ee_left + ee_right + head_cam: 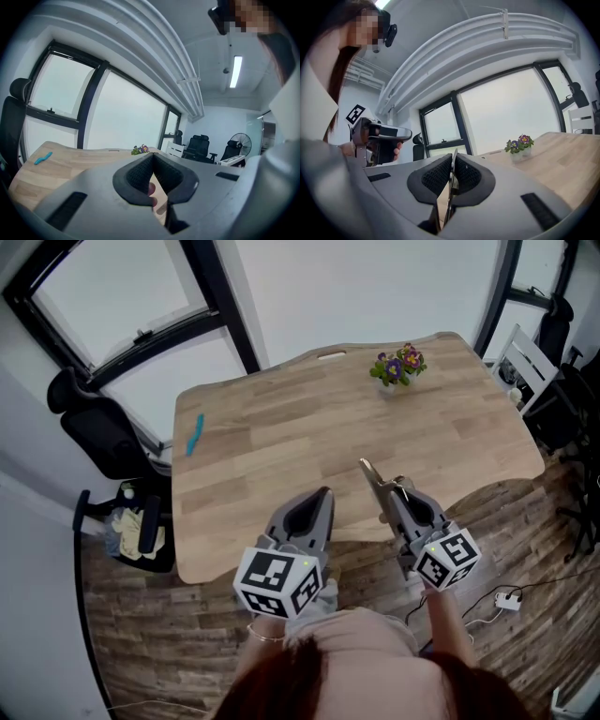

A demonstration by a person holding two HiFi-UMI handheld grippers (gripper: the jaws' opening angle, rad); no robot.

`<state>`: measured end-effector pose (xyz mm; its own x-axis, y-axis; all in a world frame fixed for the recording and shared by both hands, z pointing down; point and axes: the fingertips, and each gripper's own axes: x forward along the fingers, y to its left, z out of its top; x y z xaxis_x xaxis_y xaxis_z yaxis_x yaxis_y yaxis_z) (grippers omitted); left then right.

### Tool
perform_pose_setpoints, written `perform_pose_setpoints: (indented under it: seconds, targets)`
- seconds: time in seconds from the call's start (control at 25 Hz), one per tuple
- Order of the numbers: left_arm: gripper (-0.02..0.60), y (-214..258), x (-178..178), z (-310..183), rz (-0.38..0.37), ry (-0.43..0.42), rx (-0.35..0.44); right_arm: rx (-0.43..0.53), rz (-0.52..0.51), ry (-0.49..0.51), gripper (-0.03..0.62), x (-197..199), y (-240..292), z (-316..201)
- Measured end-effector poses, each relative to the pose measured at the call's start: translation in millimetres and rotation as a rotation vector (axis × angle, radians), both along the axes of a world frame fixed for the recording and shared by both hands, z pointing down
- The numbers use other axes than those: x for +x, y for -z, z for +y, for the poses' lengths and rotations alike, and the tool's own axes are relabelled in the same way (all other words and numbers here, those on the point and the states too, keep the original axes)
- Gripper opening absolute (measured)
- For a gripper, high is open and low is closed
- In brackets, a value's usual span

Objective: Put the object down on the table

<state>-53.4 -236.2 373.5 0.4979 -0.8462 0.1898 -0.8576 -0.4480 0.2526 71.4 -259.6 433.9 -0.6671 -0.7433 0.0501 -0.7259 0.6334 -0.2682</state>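
Over the pale wooden table's (pixel 281 446) near edge, the right gripper (pixel 392 495) pinches a thin flat metal blade (pixel 368 474) edgewise, its long axis along the jaws and its tip jutting forward. The left gripper's (pixel 323 498) jaws are pressed together.

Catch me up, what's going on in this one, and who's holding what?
A person holds a gripper in each hand above a wooden table. The right claw is shut on a thin flat metal piece, which sticks out past its tips near the table's near edge and has not been set down yet. The left claw is shut with nothing in it. A pot of flowers and a small blue item lie farther off on the table.
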Motion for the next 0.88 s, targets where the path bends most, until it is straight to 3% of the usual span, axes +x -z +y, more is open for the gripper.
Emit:
perform_pose_setpoints:
  seconds: [0.88]
  targets:
    - [0.002, -5, -19, -49, -0.023, -0.068, 0.006, -0.136, 0.083, -0.013, 0.011, -20, -80, -60]
